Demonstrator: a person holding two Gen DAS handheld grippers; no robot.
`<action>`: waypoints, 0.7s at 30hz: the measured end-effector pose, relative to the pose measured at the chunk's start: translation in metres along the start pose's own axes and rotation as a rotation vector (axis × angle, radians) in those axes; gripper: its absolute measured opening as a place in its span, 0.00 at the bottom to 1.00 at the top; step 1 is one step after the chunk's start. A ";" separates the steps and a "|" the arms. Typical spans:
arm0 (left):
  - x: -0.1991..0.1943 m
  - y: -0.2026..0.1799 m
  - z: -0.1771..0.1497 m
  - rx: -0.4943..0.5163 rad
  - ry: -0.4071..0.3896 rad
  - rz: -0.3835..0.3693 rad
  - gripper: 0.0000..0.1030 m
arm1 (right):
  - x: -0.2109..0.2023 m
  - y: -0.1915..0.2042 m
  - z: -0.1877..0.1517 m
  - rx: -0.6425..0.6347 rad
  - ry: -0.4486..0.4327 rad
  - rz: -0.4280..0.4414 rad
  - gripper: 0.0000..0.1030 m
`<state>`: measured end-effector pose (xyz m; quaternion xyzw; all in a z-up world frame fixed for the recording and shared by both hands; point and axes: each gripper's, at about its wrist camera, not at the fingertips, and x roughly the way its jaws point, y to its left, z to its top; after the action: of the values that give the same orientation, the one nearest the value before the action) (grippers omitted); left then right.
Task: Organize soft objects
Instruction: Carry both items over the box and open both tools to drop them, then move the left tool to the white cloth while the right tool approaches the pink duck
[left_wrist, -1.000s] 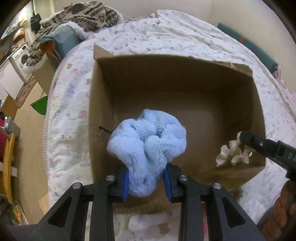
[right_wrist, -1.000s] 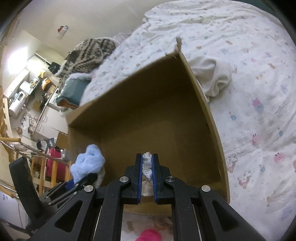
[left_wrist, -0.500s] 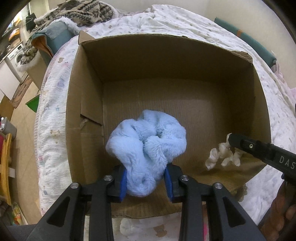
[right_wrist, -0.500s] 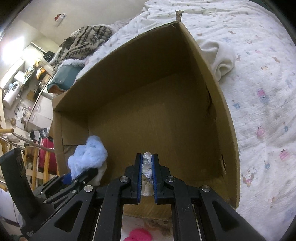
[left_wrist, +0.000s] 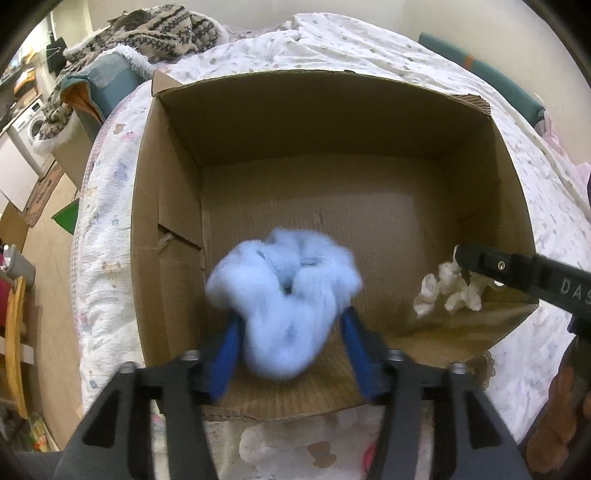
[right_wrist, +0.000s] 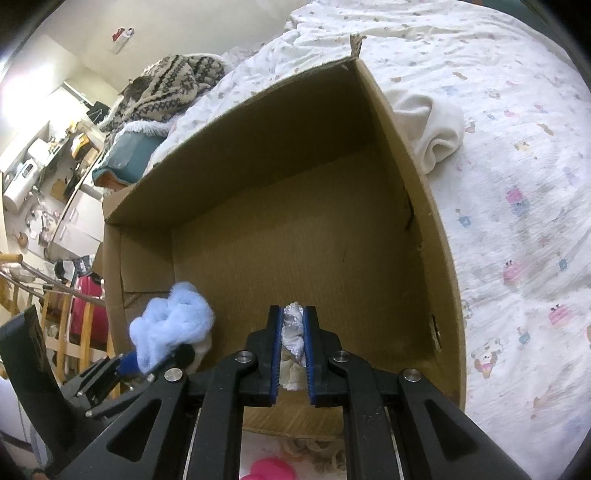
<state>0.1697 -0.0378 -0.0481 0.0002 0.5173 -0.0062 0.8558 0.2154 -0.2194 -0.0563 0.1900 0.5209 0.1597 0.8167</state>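
A fluffy light-blue scrunchie (left_wrist: 284, 299) sits blurred between the spread blue pads of my left gripper (left_wrist: 288, 339), which is open over the near part of an open cardboard box (left_wrist: 173, 206). The scrunchie also shows in the right wrist view (right_wrist: 170, 325). My right gripper (right_wrist: 293, 332) is shut on a white scrunchie (right_wrist: 293, 334) and holds it above the box's near right corner. The white scrunchie hangs from the right gripper's tip in the left wrist view (left_wrist: 448, 291). The box floor (right_wrist: 295, 240) is bare.
The box stands on a bed with a white patterned quilt (right_wrist: 517, 184). A cream cloth (right_wrist: 432, 125) lies just outside the box's right wall. A patterned knit pile (left_wrist: 155, 26) lies at the far left. A pink soft thing (right_wrist: 269, 469) lies below, before the box.
My left gripper's jaws have spread apart and the blue scrunchie now shows motion blur between them. Both grippers have come further over the box. The right gripper still holds the white scrunchie.
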 end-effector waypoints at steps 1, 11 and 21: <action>-0.002 -0.001 -0.001 -0.004 -0.004 -0.006 0.65 | -0.002 -0.001 0.000 0.001 -0.007 0.002 0.26; -0.023 -0.004 -0.002 0.026 -0.050 -0.011 0.67 | -0.018 0.014 0.000 -0.058 -0.072 -0.018 0.72; -0.051 0.009 -0.009 -0.013 -0.076 -0.007 0.67 | -0.046 0.008 -0.014 -0.055 -0.092 -0.026 0.72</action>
<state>0.1385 -0.0278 -0.0069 -0.0072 0.4846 -0.0059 0.8747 0.1837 -0.2315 -0.0209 0.1679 0.4807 0.1541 0.8468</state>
